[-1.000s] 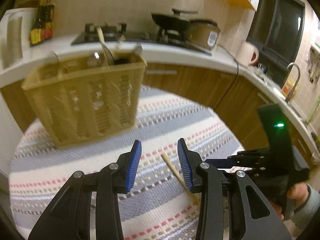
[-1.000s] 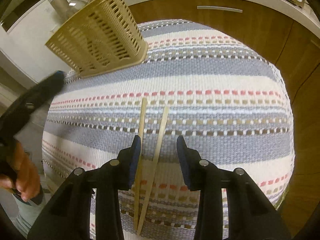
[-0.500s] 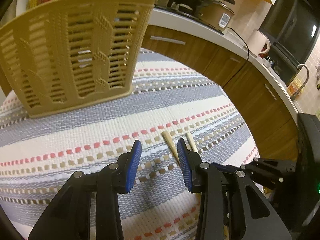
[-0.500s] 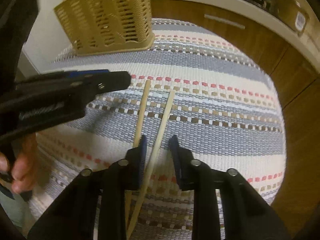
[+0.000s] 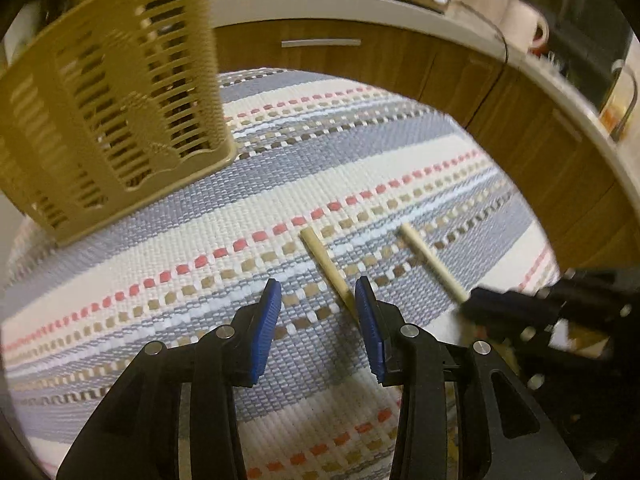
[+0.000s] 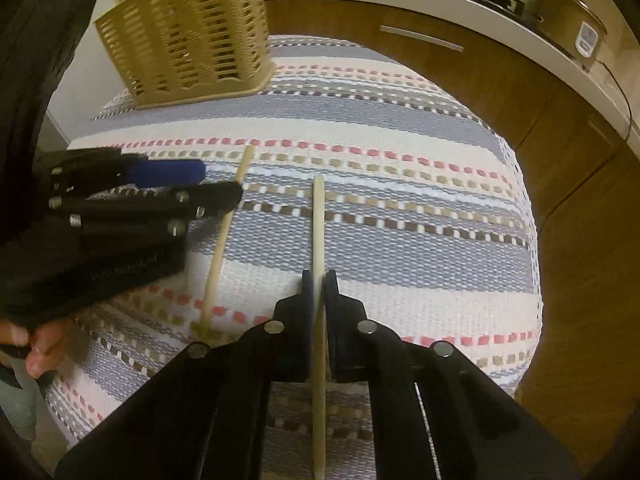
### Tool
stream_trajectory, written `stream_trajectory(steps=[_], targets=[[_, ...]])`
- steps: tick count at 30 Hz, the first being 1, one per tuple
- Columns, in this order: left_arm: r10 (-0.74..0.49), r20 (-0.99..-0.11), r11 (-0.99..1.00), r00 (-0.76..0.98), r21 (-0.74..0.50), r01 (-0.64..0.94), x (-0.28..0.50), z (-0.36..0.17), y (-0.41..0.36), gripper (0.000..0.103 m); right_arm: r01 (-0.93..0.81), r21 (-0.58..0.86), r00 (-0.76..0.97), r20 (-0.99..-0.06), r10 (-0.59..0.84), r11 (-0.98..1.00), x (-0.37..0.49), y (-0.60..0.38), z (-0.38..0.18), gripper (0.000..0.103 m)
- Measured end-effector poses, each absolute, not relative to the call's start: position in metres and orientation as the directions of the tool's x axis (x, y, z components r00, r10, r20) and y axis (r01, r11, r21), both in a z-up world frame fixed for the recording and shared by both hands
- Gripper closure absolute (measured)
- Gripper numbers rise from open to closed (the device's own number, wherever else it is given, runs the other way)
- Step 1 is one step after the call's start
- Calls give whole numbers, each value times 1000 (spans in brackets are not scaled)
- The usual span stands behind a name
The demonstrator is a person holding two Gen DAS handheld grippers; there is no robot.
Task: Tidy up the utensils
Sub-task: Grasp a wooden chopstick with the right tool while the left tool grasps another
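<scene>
My right hand-held gripper [image 6: 319,280] is clamped on one chopstick [image 6: 319,224], which runs straight ahead between the pads and points toward the far side of the table [image 6: 400,120], covered in a striped woven cloth. The second chopstick [image 6: 224,236] lies flat on the cloth just to the left of that gripper, angled slightly, with its far end passing under the tip of my left hand-held gripper [image 6: 188,184]. From the left wrist view, the left hand-held gripper [image 5: 318,300] stands wide apart and holds nothing; the loose chopstick [image 5: 326,264] lies just inside its right pad [image 5: 366,320], and the gripped chopstick [image 5: 432,260] is further right, meeting the right hand-held gripper [image 5: 480,304]. Ahead and to the left of both grippers stands the tan slotted utensil basket [image 5: 112,112] on the cloth. Beyond it are wooden cabinet fronts [image 5: 400,60] under a white countertop [image 5: 280,4].
</scene>
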State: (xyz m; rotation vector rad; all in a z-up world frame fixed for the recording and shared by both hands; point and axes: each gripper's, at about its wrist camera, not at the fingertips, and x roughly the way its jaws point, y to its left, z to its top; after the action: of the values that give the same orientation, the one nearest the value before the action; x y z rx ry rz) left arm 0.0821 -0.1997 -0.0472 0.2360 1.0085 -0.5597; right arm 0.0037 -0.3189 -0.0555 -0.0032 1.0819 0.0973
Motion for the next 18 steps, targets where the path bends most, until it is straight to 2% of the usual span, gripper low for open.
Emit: stream_trajectory(steps=[3,5,7,12,14,18], targets=[[-260,-869,820,420,31,572,71,-49,-216,67,-76,57,458,-885,86,995,7,-324,-56,99],[-243,-874,805,422,62,591,65,-48,-221,75,-80,91,448,-887,117,993,8,-326,-56,99],[-241,-879,789,412,70,610,59,-47,-221,90,-81,99,450,-884,125,992,7,-327,-53,99],[-286,-881,780,377,14,626,54,-43,-195,99,-91,123,446,-882,151,988,9,-328,-49,99],[-321,-881,771,349,-29,637,52,-43,-181,99,-91,117,441,-886,145,989,11,-329,-49,99],[-305,-884,790,355,-26,613,50,-43,-160,99,-114,96,415,-900,135,989,16,-326,-56,98]])
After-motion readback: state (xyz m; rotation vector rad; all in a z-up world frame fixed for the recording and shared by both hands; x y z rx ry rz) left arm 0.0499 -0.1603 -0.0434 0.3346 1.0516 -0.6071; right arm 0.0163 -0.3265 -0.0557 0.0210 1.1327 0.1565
